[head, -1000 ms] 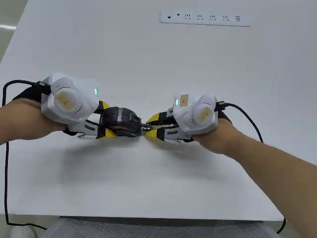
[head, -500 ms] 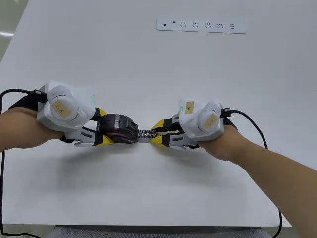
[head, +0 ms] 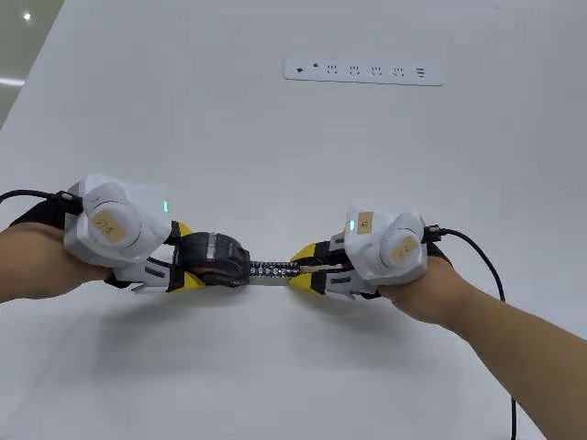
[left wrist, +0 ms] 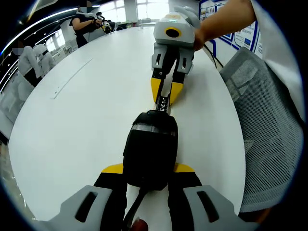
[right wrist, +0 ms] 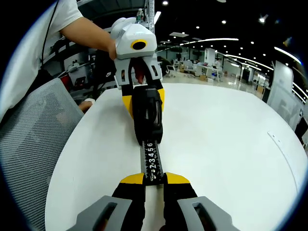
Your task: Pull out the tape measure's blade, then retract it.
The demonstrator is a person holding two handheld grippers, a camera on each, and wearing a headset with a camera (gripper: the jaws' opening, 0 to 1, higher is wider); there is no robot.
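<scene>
Clamping the tape measure (head: 215, 258), left tool (head: 188, 256); right tool (head: 302, 268) pinching its blade (head: 273, 269).

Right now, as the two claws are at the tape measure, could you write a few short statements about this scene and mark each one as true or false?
1. The left claw grips the black tape measure. True.
2. The blade is fully inside the tape measure. False: a short length is out, with printed numbers showing.
3. The right claw is shut on the blade's end. True.
4. The power strip lies between the two claws. False: it lies at the far side of the table, away from both.
5. The blade is bent upward. False: it runs straight from the tape measure to the right claw.
</scene>
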